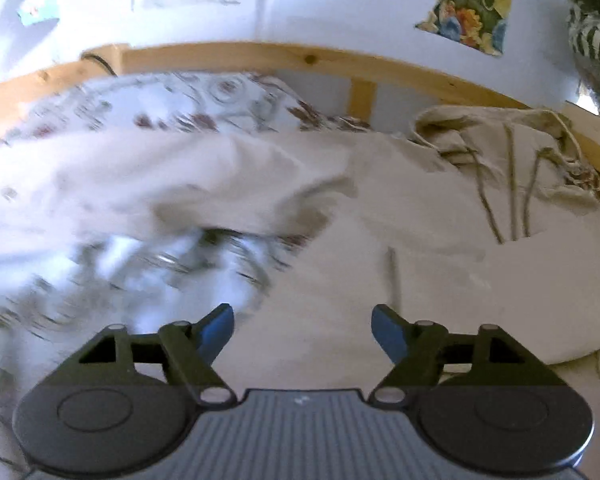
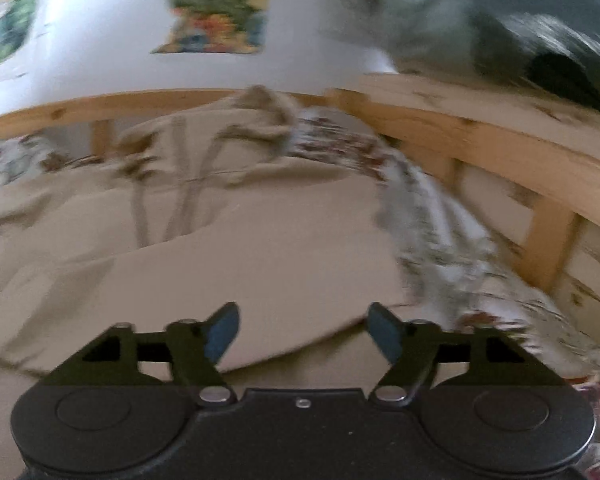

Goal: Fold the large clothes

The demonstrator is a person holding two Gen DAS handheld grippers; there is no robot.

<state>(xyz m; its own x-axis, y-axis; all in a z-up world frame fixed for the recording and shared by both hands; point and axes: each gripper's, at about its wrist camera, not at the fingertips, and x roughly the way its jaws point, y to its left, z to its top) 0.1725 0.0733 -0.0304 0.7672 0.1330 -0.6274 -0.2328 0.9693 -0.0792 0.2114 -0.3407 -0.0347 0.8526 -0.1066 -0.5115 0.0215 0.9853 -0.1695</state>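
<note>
A bed with a light pine frame stands against a white wall. A patterned bedspread, white with grey and reddish-brown motifs, covers it. Directly on the bedspread lies a large beige garment with drawstrings, partly folded over itself.

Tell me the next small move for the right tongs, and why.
Probably lower the right tongs onto the beige garment's near folded edge and close. Both the right and the left tongs are open and hold nothing, and that edge lies just ahead of the right fingertips.
</note>
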